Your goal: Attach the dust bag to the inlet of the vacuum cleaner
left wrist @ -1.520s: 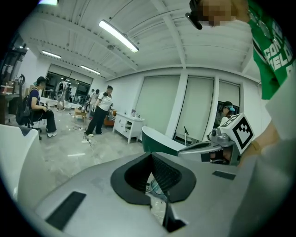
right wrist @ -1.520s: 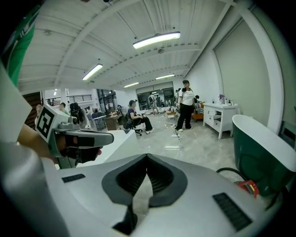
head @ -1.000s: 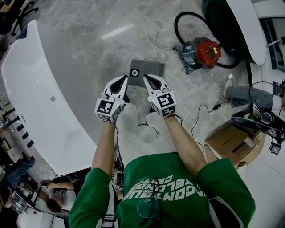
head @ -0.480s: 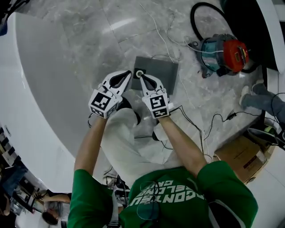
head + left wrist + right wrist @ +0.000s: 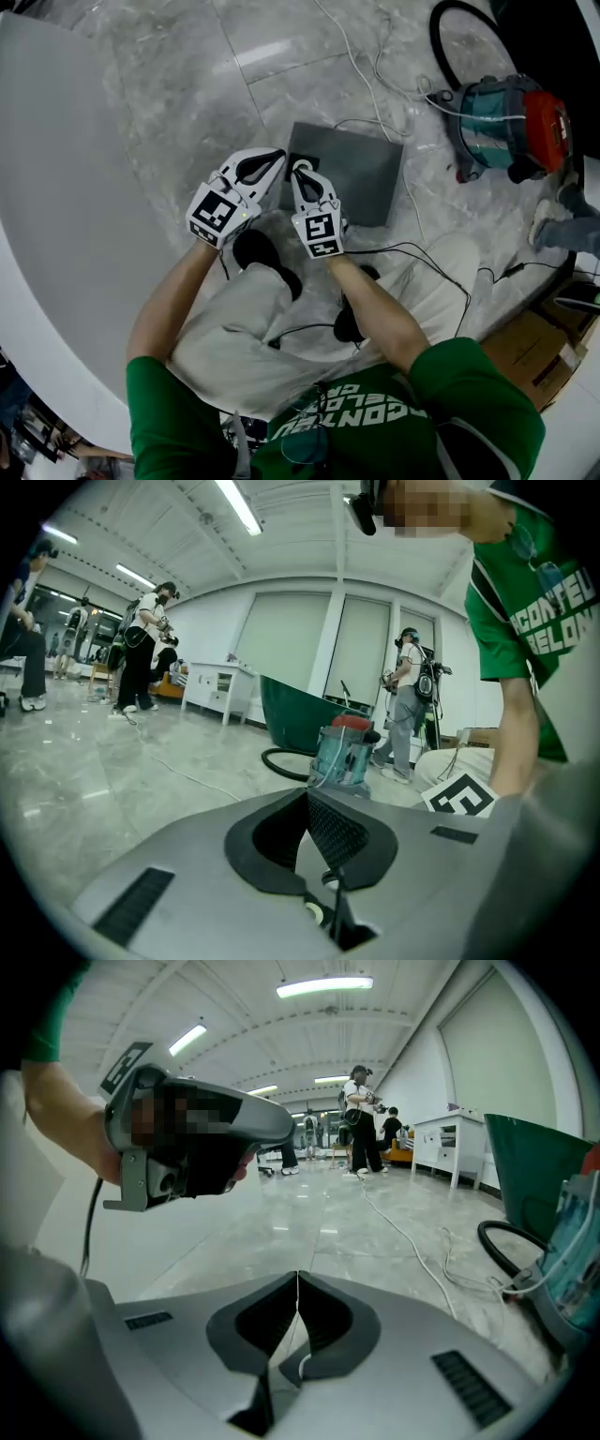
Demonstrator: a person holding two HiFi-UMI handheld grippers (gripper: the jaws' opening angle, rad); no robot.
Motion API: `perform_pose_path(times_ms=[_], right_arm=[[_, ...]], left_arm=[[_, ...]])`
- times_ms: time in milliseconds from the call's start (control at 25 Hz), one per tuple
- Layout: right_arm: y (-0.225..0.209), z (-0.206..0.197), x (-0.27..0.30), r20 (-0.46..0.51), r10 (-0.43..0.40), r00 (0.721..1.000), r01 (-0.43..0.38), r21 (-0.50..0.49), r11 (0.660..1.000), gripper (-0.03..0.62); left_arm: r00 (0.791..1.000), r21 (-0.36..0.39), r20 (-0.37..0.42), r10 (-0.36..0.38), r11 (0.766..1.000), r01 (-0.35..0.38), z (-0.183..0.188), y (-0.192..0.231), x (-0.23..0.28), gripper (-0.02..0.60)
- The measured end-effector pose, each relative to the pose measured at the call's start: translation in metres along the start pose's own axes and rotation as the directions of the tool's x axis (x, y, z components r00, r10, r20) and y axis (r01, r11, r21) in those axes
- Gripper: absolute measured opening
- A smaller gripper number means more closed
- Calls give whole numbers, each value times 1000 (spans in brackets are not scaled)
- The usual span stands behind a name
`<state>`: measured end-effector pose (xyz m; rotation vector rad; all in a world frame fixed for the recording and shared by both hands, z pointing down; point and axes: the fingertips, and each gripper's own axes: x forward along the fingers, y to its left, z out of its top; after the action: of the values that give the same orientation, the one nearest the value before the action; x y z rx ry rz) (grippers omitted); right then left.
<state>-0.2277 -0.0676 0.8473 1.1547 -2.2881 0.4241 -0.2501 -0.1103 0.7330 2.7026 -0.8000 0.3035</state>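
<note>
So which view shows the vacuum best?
Head view: the vacuum is largest there, whole, seen from above. The left gripper view shows it small but whole and upright. The right gripper view catches only its edge.

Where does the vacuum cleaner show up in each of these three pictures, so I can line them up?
Head view: the vacuum cleaner lies on the floor at the upper right.
Left gripper view: it stands near the centre, upright on the floor.
Right gripper view: it is cut off at the right edge.
Shared landmark: the black hose curling on the floor beside it.
</note>
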Motion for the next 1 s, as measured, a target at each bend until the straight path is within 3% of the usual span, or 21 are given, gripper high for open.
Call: perform_pose_path(times_ms=[120,400,800,1000], right_arm=[[2,-41,27,-28,-10,1000,10,-19,1000,9],[14,-117,54,-135,-8,991,0,-61,998,11],[20,-156,82,-223,-41,974,17,-107,994,23],[29,-163,92,-256,-73,964,34,-152,988,112]], left_arm=[[1000,24,-9,-19,1000,20,-38,8,15,4],[999,-9,-39,-19,1000,19,-104,17,42,3],[999,-22,-49,21,1000,-22,-127,32,45,4],[998,-29,-60,21,999,-22,-138,32,44,4]])
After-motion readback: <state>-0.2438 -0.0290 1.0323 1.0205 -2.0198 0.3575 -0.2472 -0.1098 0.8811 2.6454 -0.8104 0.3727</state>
